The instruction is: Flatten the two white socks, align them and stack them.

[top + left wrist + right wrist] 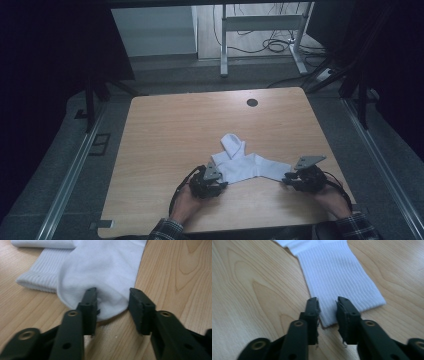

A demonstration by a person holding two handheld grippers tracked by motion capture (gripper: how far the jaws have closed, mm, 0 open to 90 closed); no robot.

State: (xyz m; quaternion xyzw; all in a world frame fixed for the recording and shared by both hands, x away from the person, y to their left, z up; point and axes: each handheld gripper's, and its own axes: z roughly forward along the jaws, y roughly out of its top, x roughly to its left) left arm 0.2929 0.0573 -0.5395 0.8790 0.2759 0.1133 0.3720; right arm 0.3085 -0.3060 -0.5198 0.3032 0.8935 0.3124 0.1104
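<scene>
Your white socks [247, 162] lay overlapped on the wooden table [165, 130], near its front edge; your left gripper [112, 302] stood open, jaws either side of a rounded toe; your right gripper [328, 308] stood open too, straddling the corner of a ribbed cuff; the high view showed both hands at opposite ends; the gripper views revealed ribbing.

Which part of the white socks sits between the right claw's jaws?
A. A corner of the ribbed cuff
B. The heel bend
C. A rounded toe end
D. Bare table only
A: in the right gripper view, the right claw straddles a corner of the ribbed cuff.
</scene>
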